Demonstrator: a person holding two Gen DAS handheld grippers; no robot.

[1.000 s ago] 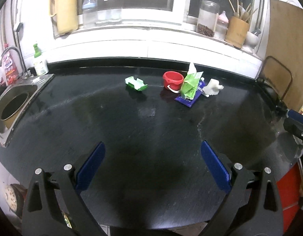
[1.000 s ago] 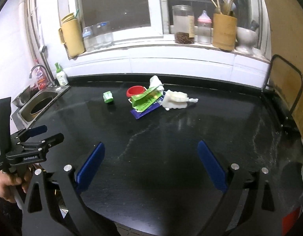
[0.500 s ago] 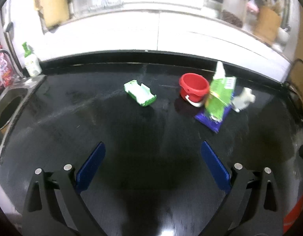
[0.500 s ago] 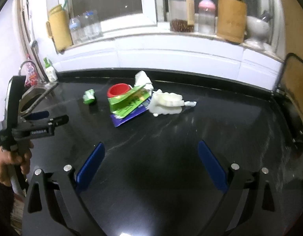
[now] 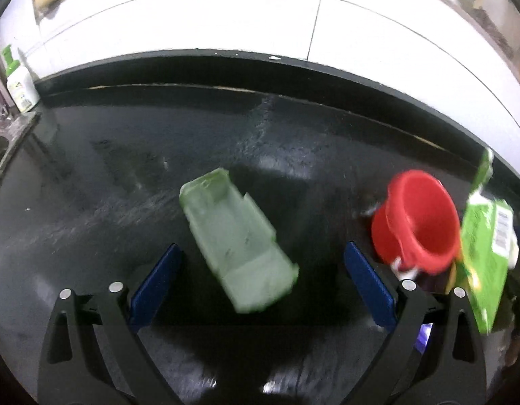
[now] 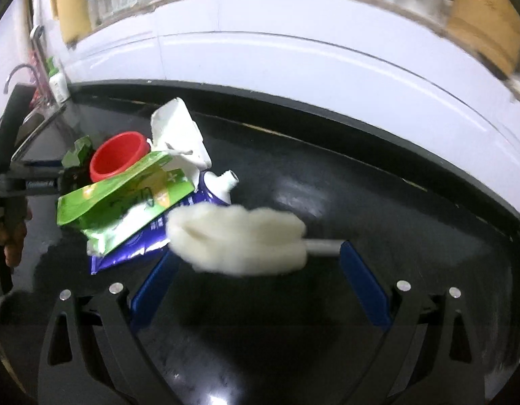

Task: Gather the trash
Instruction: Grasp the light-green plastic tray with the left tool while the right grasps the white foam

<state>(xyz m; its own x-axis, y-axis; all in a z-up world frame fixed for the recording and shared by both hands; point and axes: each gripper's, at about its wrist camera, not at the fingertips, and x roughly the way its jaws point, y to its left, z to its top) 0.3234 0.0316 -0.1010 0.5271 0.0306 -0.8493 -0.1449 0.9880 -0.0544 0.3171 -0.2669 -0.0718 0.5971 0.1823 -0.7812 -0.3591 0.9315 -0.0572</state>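
Note:
A flattened green carton (image 5: 238,241) lies on the black counter, its near end between the blue pads of my open left gripper (image 5: 261,271). To its right stands a small red bucket (image 5: 418,226) with a green pouch (image 5: 486,263) leaning beside it. In the right wrist view a fluffy white brush head (image 6: 239,238) with a white handle stub (image 6: 324,246) lies between the pads of my open right gripper (image 6: 256,270). Behind it are the green pouch (image 6: 125,209), a purple wrapper (image 6: 131,246), a white torn packet (image 6: 179,131) and the red bucket (image 6: 119,157).
The black counter (image 5: 125,168) ends at a white tiled wall (image 5: 260,17). A soap bottle (image 5: 18,82) and a sink edge (image 5: 3,141) are at far left. In the right wrist view, a hand (image 6: 10,236) holds the left gripper body (image 6: 23,182) at the left edge.
Both grippers have moved forward and down toward the counter. The green carton now sits between the left pads, and the white brush head between the right pads. Both stay open.

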